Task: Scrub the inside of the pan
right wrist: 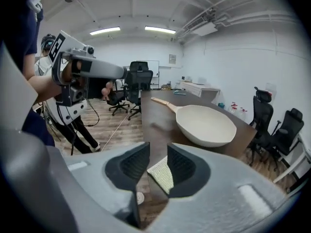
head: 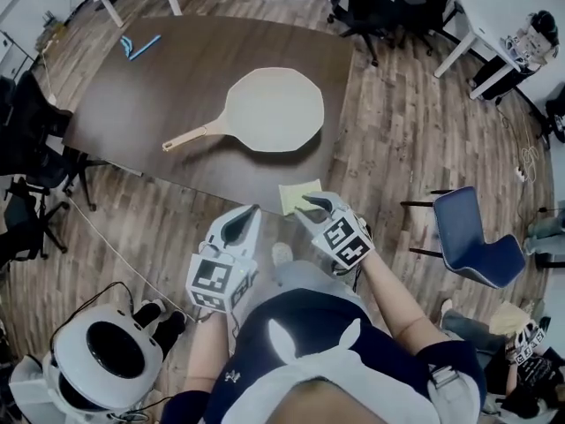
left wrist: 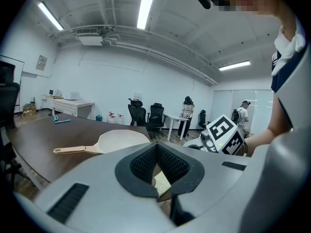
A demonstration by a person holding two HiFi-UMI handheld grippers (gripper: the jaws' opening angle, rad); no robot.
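A cream pan (head: 274, 109) with a pale handle (head: 190, 137) lies in the middle of the dark brown table (head: 150, 104). A yellow-green sponge (head: 298, 195) rests at the table's near edge. My right gripper (head: 311, 208) hovers right at the sponge, jaws open, pads not pressing on it. In the right gripper view the sponge (right wrist: 162, 174) shows through the gap of the right gripper (right wrist: 158, 152), with the pan (right wrist: 206, 125) beyond. My left gripper (head: 251, 212) is shut and empty, just off the table edge, left of the sponge. The left gripper (left wrist: 156, 147) points toward the pan (left wrist: 124, 141).
A blue chair (head: 481, 237) stands on the wood floor to the right. Black office chairs (head: 388, 3) sit beyond the table, another at the left (head: 26, 140). A blue tool (head: 139, 46) lies on the far left of the table. A white device (head: 106, 356) sits on the floor, lower left.
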